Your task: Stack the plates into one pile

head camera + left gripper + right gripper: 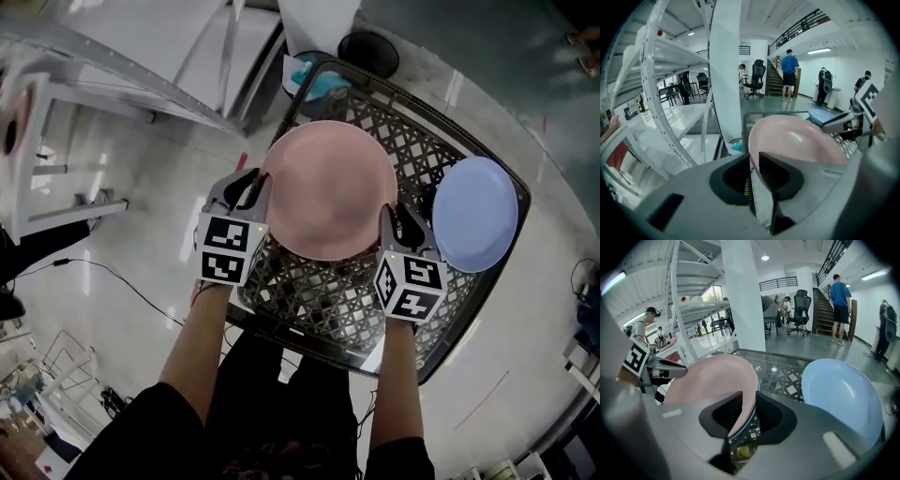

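Observation:
A pink plate (328,187) lies over the middle of a black lattice table (319,300); whether it rests on the table or hangs just above it I cannot tell. A light blue plate (475,214) sits at the table's right edge, apart from it. My left gripper (258,183) straddles the pink plate's left rim and my right gripper (394,214) its right rim. In the left gripper view the pink plate (797,140) has its rim inside the left gripper (753,157), with a thin gap beside it. In the right gripper view the pink plate's (712,376) rim lies loose in the right gripper (749,397), and the blue plate (841,394) is to the right.
A white shelf rack (141,75) stands left of the table, with a white column (726,70) beyond. A teal object (319,80) and a black round thing (367,52) lie past the far edge. Several people and an office chair (757,77) are far off.

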### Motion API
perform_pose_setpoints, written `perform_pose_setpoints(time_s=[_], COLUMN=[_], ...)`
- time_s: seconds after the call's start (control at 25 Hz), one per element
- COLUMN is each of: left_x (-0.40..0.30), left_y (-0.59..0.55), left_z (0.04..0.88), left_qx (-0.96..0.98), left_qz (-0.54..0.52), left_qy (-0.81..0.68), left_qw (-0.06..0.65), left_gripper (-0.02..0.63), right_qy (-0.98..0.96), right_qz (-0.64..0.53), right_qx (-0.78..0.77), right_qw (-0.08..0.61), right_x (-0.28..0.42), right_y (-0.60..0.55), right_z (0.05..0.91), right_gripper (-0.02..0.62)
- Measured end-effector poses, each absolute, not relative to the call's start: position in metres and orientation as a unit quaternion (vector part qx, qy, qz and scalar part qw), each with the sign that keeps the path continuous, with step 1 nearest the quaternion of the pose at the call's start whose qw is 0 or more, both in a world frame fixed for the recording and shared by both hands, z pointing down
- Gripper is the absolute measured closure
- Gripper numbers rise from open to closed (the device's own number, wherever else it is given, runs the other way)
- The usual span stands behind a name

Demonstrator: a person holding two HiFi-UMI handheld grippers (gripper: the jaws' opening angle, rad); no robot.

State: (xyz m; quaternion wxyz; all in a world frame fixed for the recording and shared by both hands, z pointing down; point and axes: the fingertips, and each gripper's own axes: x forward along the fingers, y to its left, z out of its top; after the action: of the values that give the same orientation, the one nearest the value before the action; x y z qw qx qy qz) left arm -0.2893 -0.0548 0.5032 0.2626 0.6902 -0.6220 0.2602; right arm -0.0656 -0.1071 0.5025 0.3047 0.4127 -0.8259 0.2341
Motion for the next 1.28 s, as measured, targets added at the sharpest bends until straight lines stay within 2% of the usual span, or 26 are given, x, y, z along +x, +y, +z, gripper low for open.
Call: perform_pose_setpoints(time_s=[0.48,0.64,0.84,1.28], left_x=[-0.286,-0.268,-0.223,-0.079], left_y=[-0.063,-0.073,-0.091,-0.137], left_z=[0.477,0.459,0.445,0.431], left_qx=[0.704,0.721,0.758,0.826], left_qz=[0.256,0.252,0.255,0.268], left_qy=[-0.626,-0.616,-0.575,-0.474], left_qw=[0.217,0.191,0.17,0.145], left_gripper=[0.552,0.609,0.609,0.609], right_qy=[-0.825,-0.815,-0.8,-0.743], right_qz=[0.232,0.231,0.232,0.255], right_qx=[0.433,0.456,0.491,0.575], right_qw=[0.281,0.272,0.256,0.23], right_x=[-0.051,-0.028,0.012,0.144], right_y=[-0.108,-0.106,-0.107,-0.096], right_z=[0.492,0.484,0.473,0.462], right_gripper=[0.497,0.584,0.584,0.584])
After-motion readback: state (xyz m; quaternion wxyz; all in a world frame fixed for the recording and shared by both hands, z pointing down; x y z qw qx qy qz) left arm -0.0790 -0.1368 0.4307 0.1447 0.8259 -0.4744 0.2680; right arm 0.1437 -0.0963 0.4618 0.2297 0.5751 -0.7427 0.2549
